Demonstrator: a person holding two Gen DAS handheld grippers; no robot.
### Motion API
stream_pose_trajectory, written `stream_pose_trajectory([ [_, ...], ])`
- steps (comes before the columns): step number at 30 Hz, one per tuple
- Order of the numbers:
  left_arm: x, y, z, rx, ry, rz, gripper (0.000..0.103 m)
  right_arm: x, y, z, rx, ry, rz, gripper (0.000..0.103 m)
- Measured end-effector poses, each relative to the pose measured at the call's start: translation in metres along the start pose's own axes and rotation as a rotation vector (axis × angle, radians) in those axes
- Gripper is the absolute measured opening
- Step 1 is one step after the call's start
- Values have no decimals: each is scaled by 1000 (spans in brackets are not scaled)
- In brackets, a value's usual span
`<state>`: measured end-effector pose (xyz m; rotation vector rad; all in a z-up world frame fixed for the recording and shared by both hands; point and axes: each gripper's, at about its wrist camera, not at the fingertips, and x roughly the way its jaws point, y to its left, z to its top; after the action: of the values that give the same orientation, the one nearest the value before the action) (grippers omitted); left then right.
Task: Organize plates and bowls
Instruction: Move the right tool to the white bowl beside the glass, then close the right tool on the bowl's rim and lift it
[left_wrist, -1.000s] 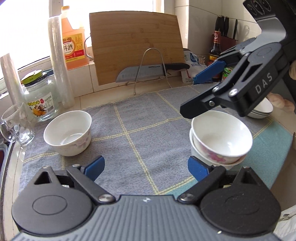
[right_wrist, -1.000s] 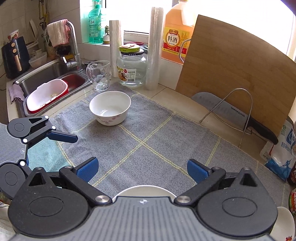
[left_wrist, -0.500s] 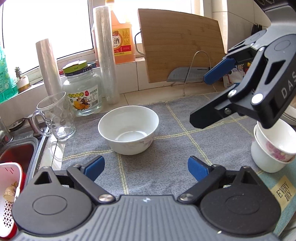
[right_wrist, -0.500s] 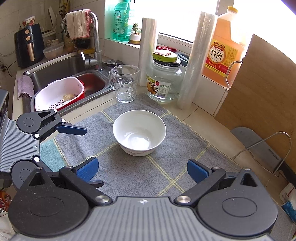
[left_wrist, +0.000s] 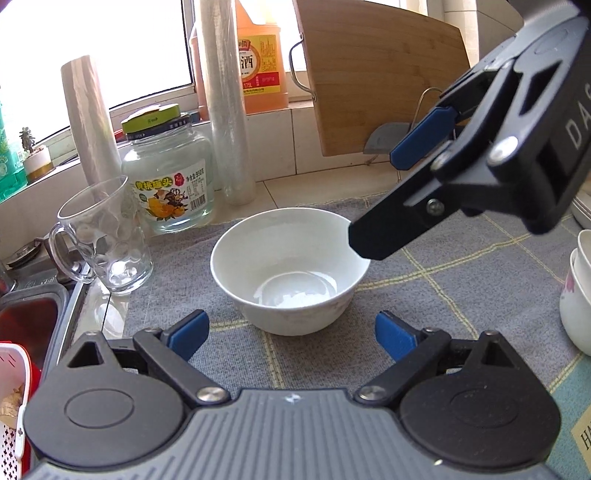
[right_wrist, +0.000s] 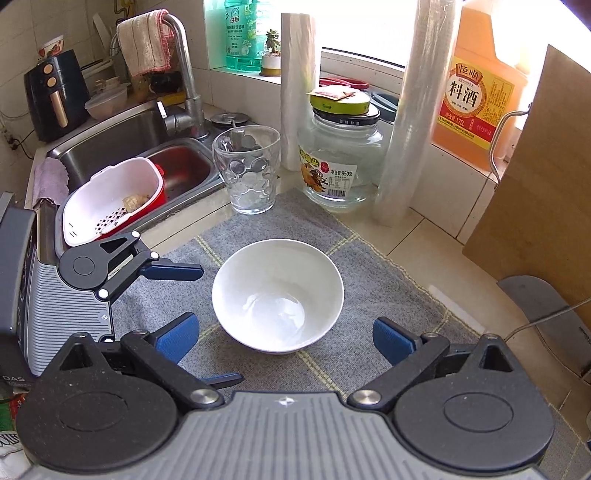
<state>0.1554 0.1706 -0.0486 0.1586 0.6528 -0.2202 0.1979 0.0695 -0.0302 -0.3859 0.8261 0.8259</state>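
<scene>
Both claws are wide open and hold nothing: the left claw (left_wrist: 291, 332) and the right claw (right_wrist: 286, 336) each point at the small white china bowl (left_wrist: 290, 267), which sits alone on the grey checked cloth (left_wrist: 461, 280) on the worktop, just beside the clear glass mug (left_wrist: 101, 236). Two stacked white bowls (left_wrist: 578, 291) wait far off at the right edge. If both claws grab together, they could bump, or the smooth bowl could slide into the mug.

Stacked bowls (left_wrist: 578, 295) cut off at right picture edge; knife blade (right_wrist: 546, 306) partly hidden behind cutting board (right_wrist: 535, 206); strainer's (right_wrist: 110, 199) contents unidentifiable.
</scene>
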Motion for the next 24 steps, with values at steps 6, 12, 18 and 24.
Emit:
stream_pose_trajectory([
  [6, 13, 2, 3, 4, 1, -4, 96, 23, -14, 9, 22, 30, 30, 99],
  [12, 19, 4, 4, 2, -9, -10, 96, 44, -21, 16, 27, 58, 58, 94],
  [18, 21, 4, 6, 16, -23, -28, 95, 61, -25, 20, 28, 79, 78, 90],
  [24, 23, 4, 8, 35, -33, -27, 94, 73, -29, 23, 46, 95, 102, 85],
])
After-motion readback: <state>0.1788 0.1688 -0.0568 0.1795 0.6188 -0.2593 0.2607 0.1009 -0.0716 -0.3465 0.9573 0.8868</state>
